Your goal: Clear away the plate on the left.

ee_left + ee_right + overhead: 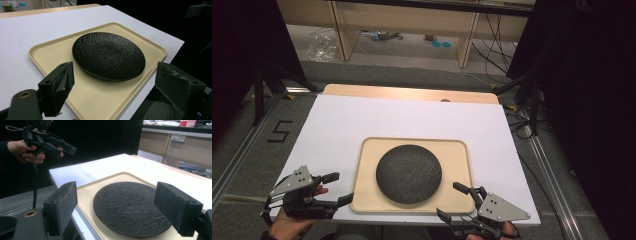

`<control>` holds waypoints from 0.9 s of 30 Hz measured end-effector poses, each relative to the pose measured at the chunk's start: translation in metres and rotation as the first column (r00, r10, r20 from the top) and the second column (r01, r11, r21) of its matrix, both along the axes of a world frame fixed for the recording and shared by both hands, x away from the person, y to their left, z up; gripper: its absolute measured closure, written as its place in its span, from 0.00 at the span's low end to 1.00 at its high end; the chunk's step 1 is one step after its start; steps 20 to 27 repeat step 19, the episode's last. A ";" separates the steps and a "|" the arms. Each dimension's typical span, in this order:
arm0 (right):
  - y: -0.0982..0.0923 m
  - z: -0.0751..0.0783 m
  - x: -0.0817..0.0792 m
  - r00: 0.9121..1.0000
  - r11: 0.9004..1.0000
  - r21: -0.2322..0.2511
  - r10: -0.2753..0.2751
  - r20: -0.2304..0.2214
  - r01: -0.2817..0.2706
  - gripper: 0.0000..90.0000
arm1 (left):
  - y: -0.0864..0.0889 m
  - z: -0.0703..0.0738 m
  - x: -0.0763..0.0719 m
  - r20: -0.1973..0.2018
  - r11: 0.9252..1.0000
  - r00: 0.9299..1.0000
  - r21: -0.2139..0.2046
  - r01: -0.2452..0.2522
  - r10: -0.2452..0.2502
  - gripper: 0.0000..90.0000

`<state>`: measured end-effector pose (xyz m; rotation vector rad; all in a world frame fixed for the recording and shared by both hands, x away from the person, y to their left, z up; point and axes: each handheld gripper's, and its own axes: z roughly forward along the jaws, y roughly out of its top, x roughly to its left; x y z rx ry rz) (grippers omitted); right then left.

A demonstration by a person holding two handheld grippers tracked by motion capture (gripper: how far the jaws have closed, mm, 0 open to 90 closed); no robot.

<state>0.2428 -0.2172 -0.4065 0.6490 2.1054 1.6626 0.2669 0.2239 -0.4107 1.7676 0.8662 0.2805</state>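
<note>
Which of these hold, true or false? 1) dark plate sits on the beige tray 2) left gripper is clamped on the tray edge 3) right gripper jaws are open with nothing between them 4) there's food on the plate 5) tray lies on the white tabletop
1) True. The dark plate lies flat inside the beige tray.
2) False. The left gripper hovers beside the tray's left edge with its jaws apart, gripping nothing.
3) True. The right gripper stands open near the tray's near right corner, and nothing is held between its jaws.
4) False. The plate's textured surface is bare.
5) True. The tray rests on the white tabletop, close to its near edge.
</note>
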 end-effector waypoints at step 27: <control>0.001 0.000 -0.001 1.000 1.000 -0.002 0.005 -0.005 -0.005 0.22 | 0.003 -0.003 -0.001 -0.034 0.997 0.999 -0.083 0.004 -0.007 0.17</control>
